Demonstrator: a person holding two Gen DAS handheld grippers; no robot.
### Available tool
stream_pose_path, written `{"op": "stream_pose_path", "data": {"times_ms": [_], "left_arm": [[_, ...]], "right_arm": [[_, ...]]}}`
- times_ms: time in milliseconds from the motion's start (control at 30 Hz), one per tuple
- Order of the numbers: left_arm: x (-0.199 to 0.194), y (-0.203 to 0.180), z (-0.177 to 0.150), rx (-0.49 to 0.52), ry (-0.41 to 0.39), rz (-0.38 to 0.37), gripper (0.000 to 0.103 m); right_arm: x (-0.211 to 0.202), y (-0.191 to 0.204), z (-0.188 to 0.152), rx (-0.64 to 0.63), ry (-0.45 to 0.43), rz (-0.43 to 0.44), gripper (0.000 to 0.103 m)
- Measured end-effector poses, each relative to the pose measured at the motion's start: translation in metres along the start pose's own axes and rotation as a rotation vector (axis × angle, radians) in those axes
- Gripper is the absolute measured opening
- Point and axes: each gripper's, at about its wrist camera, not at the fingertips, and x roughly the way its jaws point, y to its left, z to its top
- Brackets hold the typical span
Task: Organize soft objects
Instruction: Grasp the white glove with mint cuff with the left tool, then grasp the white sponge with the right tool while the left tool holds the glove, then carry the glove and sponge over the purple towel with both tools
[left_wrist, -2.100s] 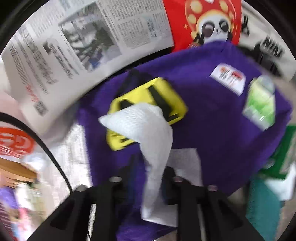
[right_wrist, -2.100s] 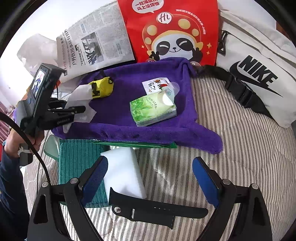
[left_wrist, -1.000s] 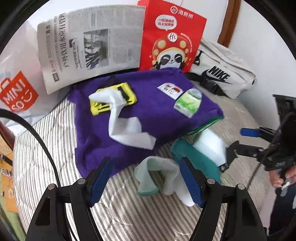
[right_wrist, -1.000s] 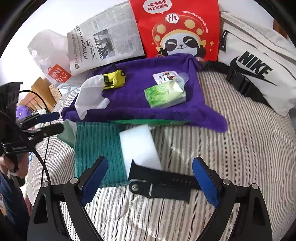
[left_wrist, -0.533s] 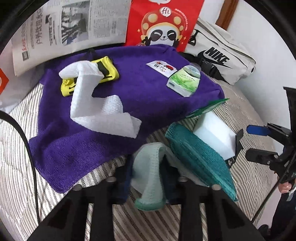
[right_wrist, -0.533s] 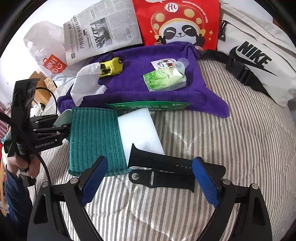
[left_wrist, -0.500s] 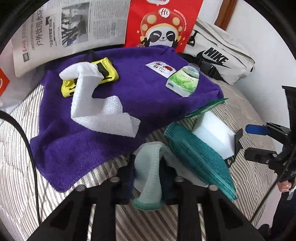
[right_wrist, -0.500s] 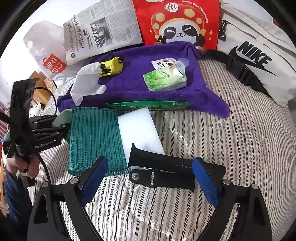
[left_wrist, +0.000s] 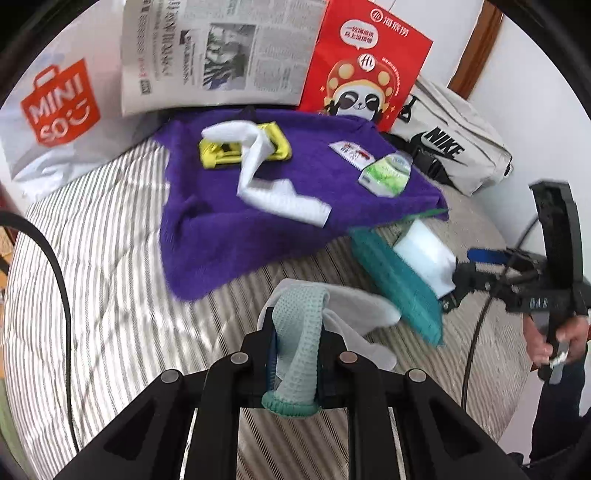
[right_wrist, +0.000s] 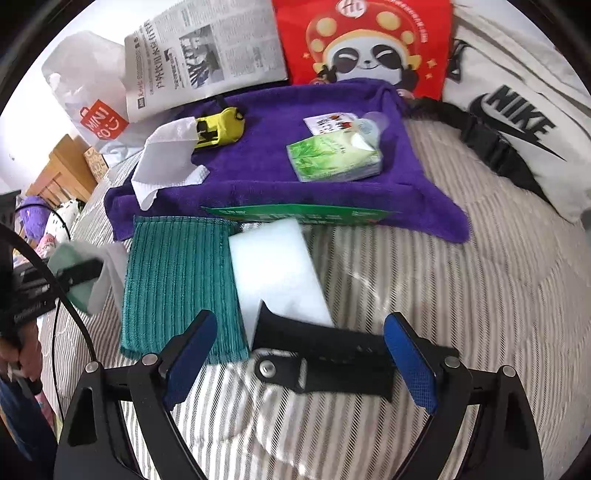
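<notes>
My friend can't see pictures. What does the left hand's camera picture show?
The left gripper is shut on a pale green cloth over a striped bed. Beyond lie a purple towel and teal cloth.

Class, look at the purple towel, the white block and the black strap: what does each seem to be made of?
Purple towel: plush fabric, likely microfibre; fuzzy, matte pile.
White block: probably foam sponge; smooth, matte, clean-cut edges.
Black strap: looks like rubber or silicone; smooth, with punched holes and a metal stud.
</notes>
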Motion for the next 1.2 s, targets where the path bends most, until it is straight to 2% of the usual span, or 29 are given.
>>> {"op": "stream_pose_path", "data": {"times_ms": [167, 267, 333, 367, 400, 467, 600, 667, 900, 1067, 1200], "left_arm": [[0.016, 0.004, -0.011, -0.02, 0.039, -0.004, 0.015], [0.018, 0.005, -0.013, -0.029, 0.039, -0.018, 0.015], [0.018, 0.006, -0.013, -0.033, 0.039, -0.022, 0.015], [0.018, 0.006, -0.013, -0.035, 0.038, -0.022, 0.015], [0.018, 0.006, -0.013, -0.034, 0.038, -0.016, 0.015], [0.019, 0.006, -0.013, -0.038, 0.04, -0.021, 0.015], [0.015, 0.007, -0.016, -0.047, 0.031, -0.023, 0.015], [0.012, 0.008, -0.017, -0.055, 0.025, -0.035, 0.015], [-0.008, 0.013, -0.018, -0.069, -0.005, -0.049, 0.015], [-0.026, 0.009, -0.015, -0.066, -0.031, -0.04, 0.015], [-0.042, 0.006, -0.012, -0.061, -0.063, -0.07, 0.015]], "right_arm": [[0.018, 0.016, 0.01, -0.063, 0.007, -0.025, 0.09], [0.029, 0.019, 0.017, -0.089, 0.02, -0.044, 0.082], [0.031, 0.02, 0.023, -0.111, 0.003, -0.044, 0.057], [0.033, 0.023, 0.025, -0.136, 0.014, -0.05, 0.052], [0.034, 0.028, 0.028, -0.166, 0.019, -0.061, 0.051], [0.024, 0.034, 0.03, -0.191, -0.027, -0.072, 0.05], [-0.004, 0.032, 0.027, -0.154, -0.072, 0.029, 0.05], [-0.013, 0.029, 0.024, -0.127, -0.086, 0.05, 0.05], [-0.028, 0.015, 0.01, -0.049, -0.098, 0.055, 0.051], [-0.031, 0.014, 0.001, -0.041, -0.09, 0.045, 0.05], [-0.039, 0.013, -0.001, -0.046, -0.098, 0.034, 0.05]]}}
